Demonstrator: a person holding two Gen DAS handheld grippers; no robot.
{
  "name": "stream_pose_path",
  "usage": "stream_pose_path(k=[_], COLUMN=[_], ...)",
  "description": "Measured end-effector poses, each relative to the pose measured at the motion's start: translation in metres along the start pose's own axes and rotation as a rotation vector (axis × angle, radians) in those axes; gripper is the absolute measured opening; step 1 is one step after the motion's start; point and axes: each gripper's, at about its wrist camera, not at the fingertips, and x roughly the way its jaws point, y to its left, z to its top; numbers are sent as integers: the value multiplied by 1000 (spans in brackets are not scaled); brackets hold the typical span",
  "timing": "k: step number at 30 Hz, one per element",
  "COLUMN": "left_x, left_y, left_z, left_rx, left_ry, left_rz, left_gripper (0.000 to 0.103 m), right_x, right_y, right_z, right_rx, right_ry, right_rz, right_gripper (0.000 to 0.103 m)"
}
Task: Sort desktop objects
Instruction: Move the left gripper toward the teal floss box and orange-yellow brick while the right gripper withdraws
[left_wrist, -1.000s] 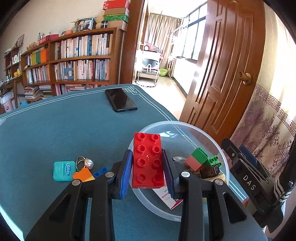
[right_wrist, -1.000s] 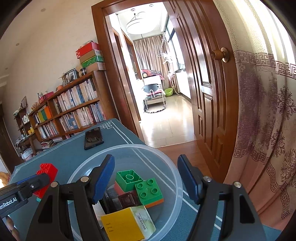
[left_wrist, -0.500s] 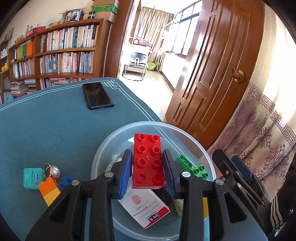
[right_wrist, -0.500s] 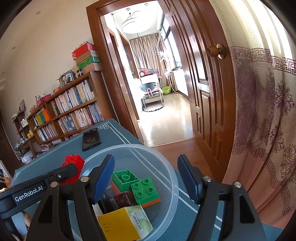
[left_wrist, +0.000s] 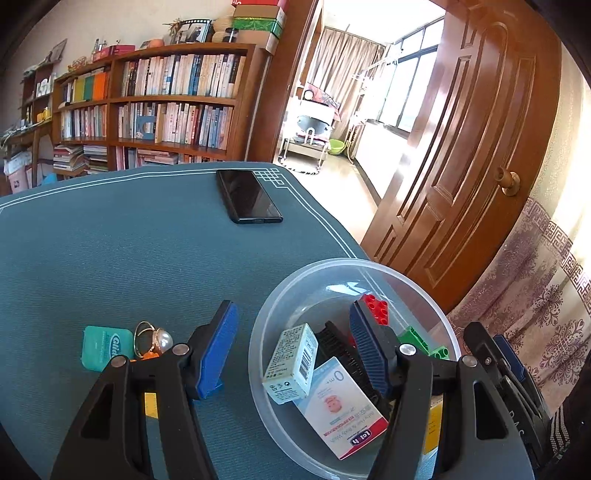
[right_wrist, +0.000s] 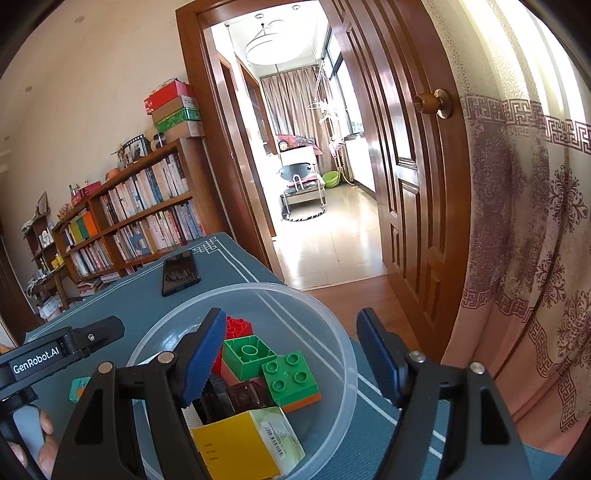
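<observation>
A clear plastic bowl (left_wrist: 291, 295) (right_wrist: 332, 325) sits near the table's right edge. In it lie a red brick (left_wrist: 376, 308) (right_wrist: 238, 326), green bricks (right_wrist: 290, 373), a white box (left_wrist: 291, 363), a pink-and-white box (left_wrist: 341, 404) and a yellow box (right_wrist: 240, 446). My left gripper (left_wrist: 295, 354) is open and empty, its right finger over the bowl. My right gripper (right_wrist: 291, 354) is open and empty, over the bowl. A teal floss case (left_wrist: 103, 345), a pearl ring (left_wrist: 153, 341) and small orange and blue pieces lie left of the bowl.
A black phone (left_wrist: 247, 195) (right_wrist: 179, 271) lies at the table's far corner. The teal tablecloth (left_wrist: 110, 251) ends just right of the bowl. A wooden door (left_wrist: 461, 166), a curtain (right_wrist: 524, 258) and a bookshelf (left_wrist: 147, 107) stand beyond.
My left gripper opened and let the red brick drop into the bowl, then shifted left. My right gripper has stayed open over the bowl.
</observation>
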Motion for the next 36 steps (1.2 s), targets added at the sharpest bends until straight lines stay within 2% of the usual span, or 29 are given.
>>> stream_pose_path(k=[6, 10, 17, 26, 36], left_x=[-5, -11, -18, -16, -10], left_y=[17, 35, 71, 98, 117], left_z=[1, 2, 2, -4, -17], left_rx=[1, -17, -93, -127, -141], left_ry=[-9, -24, -23, -1, 50], left_rz=[70, 121, 175, 248, 294], left_gripper=[67, 75, 75, 75, 75], right_x=[2, 1, 0, -1, -15], right_y=[3, 7, 11, 19, 45], right_z=[-2, -4, -5, -9, -19], right_rx=[-17, -35, -55, -85, -180], right_ry=[2, -2, -2, -6, -39], right_rz=[-3, 1, 12, 24, 131], right_gripper=[78, 79, 80, 80, 80])
